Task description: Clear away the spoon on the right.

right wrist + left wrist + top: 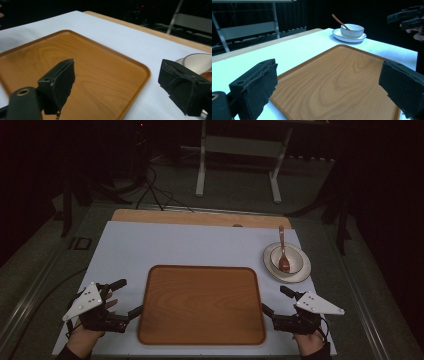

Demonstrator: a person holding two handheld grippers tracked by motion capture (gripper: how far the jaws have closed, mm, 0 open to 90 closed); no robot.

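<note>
While you hold both grippers low at the bottom of the high view, the tray (pixel 201 304) lies flat between them in the lower centre of the frame, on the white mat (pixel 175 247). Your left gripper (pixel 124 298) sits at the lower left, just beside the tray's left edge, its jaws spread wide with nothing between them; in the left gripper view the tray (pixel 342 80) spans the gap between the two black pads (pixel 259 82). Your right gripper (pixel 276 301) sits at the lower right, just off the tray's right edge, jaws likewise apart and empty; in the right gripper view the tray's corner (pixel 82 72) shows between its jaws. Neither gripper touches the tray as far as you can tell. At the right of the high view, above your right gripper, a bowl (pixel 292 256) stands on a plate (pixel 272 270) with a spoon (pixel 283 251) resting in it, near the tray but apart from it.
</note>
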